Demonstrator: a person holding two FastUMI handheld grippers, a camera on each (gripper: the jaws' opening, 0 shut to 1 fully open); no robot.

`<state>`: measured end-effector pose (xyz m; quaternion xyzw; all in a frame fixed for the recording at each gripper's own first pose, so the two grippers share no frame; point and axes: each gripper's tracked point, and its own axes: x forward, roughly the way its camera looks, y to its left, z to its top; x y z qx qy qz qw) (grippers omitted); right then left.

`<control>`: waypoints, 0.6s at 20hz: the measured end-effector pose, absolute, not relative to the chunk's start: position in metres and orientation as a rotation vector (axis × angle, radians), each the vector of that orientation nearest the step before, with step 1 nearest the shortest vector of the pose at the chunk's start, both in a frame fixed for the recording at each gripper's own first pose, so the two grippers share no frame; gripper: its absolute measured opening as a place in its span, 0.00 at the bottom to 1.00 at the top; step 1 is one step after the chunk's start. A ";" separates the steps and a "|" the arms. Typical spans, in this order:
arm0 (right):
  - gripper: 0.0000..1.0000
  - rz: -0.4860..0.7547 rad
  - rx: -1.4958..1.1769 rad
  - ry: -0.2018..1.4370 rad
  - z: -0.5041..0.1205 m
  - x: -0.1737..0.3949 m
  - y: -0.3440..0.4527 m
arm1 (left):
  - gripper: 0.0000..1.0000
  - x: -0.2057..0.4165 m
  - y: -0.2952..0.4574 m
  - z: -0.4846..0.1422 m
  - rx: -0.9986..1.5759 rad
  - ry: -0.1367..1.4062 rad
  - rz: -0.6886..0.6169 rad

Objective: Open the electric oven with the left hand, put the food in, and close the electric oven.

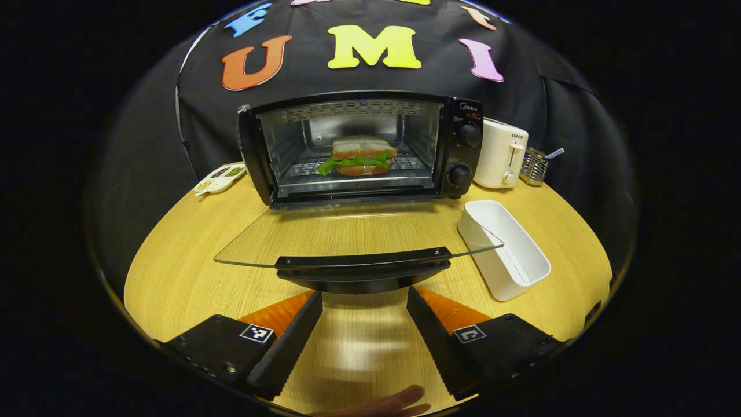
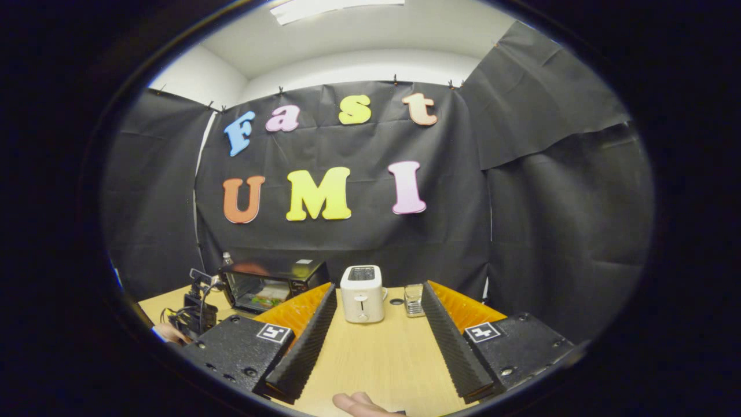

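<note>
Clearly the electric oven (image 1: 359, 147) is the anchor of the scene: it stands at the back of the wooden table (image 1: 191, 260), its glass door (image 1: 347, 234) folded fully down and level, which leaves the cavity free for loading. The sandwich (image 1: 360, 155), bread with green lettuce hanging out, already rests on the wire rack inside the oven, about mid-depth, so the food step looks done and the closing is what remains.

The left gripper (image 1: 363, 307) sits just in front of the oven door's black handle (image 1: 363, 266), its jaws spread wide and holding nothing; that low, centred placement suits a lift of the handle from beneath or a pinch on it.

To the oven's right stand a white toaster (image 1: 502, 153) and, nearer, an empty white rectangular tray (image 1: 509, 255), probably where the sandwich came from. To the oven's left lies a small divided dish (image 1: 220, 176).

The right gripper (image 2: 373, 330) is raised and parted, empty, facing the toaster with the oven off to its left, apparently parked out of the door's swing.
</note>
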<state>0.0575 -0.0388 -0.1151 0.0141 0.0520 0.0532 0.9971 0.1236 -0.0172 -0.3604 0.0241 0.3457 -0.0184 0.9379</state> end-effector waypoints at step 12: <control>0.94 0.081 0.013 0.116 -0.118 0.055 -0.042 | 0.97 0.184 -0.001 -0.299 -0.013 0.523 -0.040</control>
